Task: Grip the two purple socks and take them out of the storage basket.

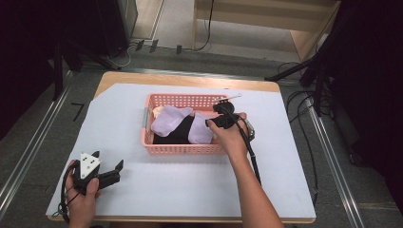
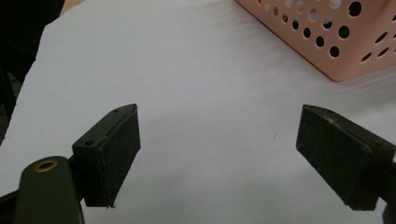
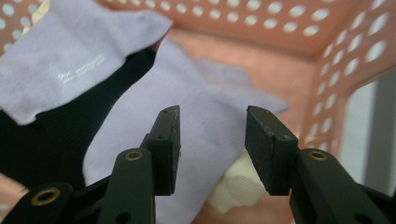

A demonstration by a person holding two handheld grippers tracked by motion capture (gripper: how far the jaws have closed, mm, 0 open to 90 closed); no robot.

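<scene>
Hovering right gripper — lilac sock beneath, untouched

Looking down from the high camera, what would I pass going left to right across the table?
Left gripper held low on the white sheet → pink basket with lilac cloths over a black one → right gripper reaching into the basket's right end.

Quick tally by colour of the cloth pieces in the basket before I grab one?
Lilac cloths: 2
Black cloth: 1
Cream cloth: 1, mostly hidden
Total: 4 pieces in the pink basket, as far as they show. The right gripper is open above a lilac one.
</scene>
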